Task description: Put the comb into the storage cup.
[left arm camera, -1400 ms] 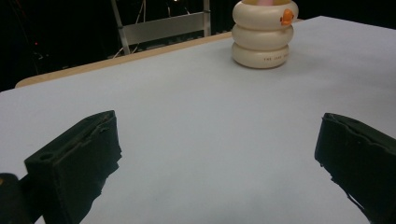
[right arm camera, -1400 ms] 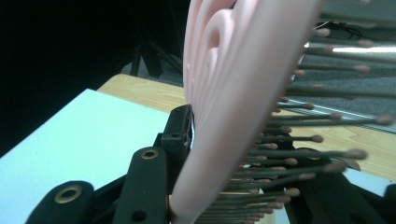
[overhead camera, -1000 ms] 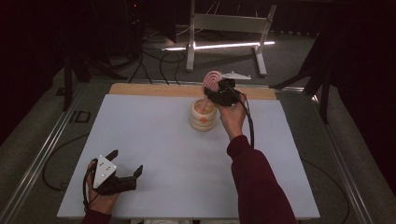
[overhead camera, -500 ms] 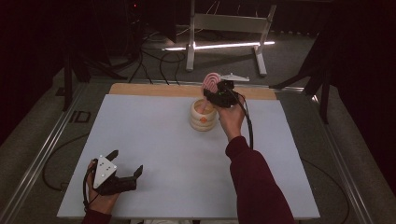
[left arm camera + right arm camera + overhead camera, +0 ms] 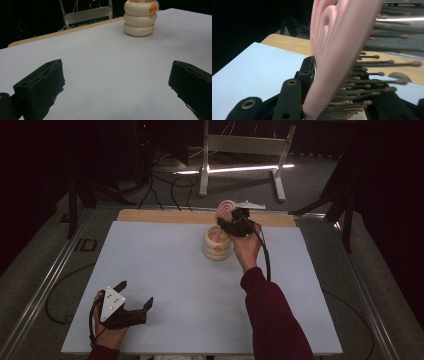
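A pink plastic hairbrush with dark bristles [image 5: 226, 210] is clamped in the right tool [image 5: 235, 224], held just above the cream ringed ceramic holder [image 5: 218, 245] near the far edge of the pale grey tabletop [image 5: 175, 270]. The left tool [image 5: 131, 306] is rested near the front edge, jaws apart.

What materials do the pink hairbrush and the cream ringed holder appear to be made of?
The pink hairbrush, held in the right claw, looks like smooth matte plastic with moulded ridges on its back. Its thin dark bristles end in small rounded tips. The cream ringed holder has a glossy, even surface with soft reflections. It could be glazed ceramic or hard plastic; the pictures leave that open.
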Available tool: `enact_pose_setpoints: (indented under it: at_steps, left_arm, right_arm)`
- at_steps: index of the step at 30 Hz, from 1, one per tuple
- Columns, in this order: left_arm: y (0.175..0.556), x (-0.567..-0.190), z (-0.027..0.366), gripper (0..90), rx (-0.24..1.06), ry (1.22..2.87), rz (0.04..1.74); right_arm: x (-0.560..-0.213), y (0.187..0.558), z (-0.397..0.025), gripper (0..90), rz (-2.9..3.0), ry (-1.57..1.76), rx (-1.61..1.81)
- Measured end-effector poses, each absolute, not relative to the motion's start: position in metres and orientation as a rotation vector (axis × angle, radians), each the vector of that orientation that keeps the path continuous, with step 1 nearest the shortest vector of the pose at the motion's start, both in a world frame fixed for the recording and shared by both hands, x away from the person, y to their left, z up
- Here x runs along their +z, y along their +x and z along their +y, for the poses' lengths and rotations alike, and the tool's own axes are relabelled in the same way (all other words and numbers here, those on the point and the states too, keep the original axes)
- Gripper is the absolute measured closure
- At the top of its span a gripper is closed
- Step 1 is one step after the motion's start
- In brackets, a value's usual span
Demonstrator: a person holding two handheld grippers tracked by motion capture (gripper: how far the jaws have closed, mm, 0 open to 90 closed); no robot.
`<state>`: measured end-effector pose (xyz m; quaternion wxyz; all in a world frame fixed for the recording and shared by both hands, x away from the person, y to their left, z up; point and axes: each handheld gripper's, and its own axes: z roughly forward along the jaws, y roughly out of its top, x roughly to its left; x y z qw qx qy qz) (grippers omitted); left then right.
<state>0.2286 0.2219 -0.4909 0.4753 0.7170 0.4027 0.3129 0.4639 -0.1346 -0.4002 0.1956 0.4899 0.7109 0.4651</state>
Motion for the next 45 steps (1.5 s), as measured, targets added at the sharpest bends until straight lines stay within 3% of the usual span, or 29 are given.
enact_pose_setpoints:
  at_steps: [45]
  left_arm:
    - [0.229, -0.491, 0.221, 1.0, 0.763, 1.757, 0.983]
  right_arm:
    - [-0.414, 0.465, -0.126, 62.8, 2.010, 1.395, 1.274]
